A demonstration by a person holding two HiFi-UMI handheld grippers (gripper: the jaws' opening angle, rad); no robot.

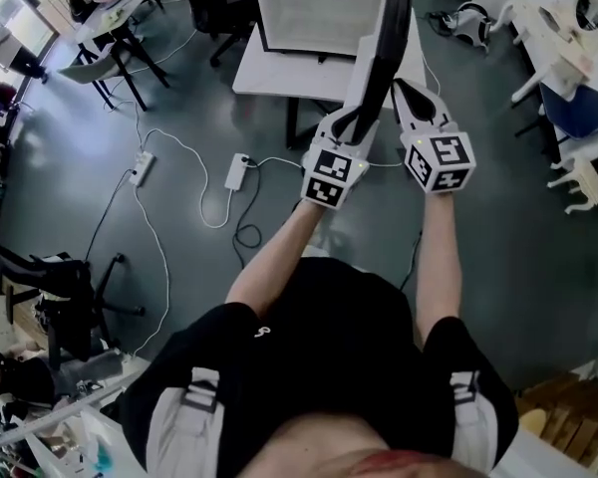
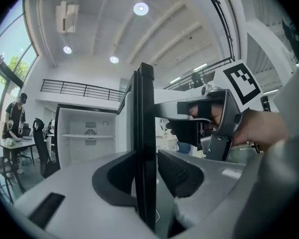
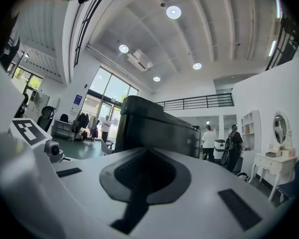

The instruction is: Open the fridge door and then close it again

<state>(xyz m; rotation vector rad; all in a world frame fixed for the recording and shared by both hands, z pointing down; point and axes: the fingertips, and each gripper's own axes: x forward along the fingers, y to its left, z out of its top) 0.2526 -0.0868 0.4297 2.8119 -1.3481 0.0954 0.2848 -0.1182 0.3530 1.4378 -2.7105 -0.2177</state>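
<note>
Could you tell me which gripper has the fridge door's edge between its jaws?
The left gripper: its jaws stand apart around the edge of the fridge door; the right gripper has its jaws together, empty.

One fridge (image 1: 319, 13), one door (image 1: 391, 38), two tools (image 1: 355, 119) (image 1: 403, 94), two power strips (image 1: 142, 167) (image 1: 238, 172) on the floor.

White power strip (image 1: 140, 167) on grey floor (image 1: 70, 207), black office chair (image 1: 65, 292), oval mirror (image 3: 279, 128)

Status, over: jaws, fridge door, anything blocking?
Left gripper jaws apart, straddling the open fridge door at its edge. Right gripper jaws shut, empty, beside the door. Nothing seen blocking.
</note>
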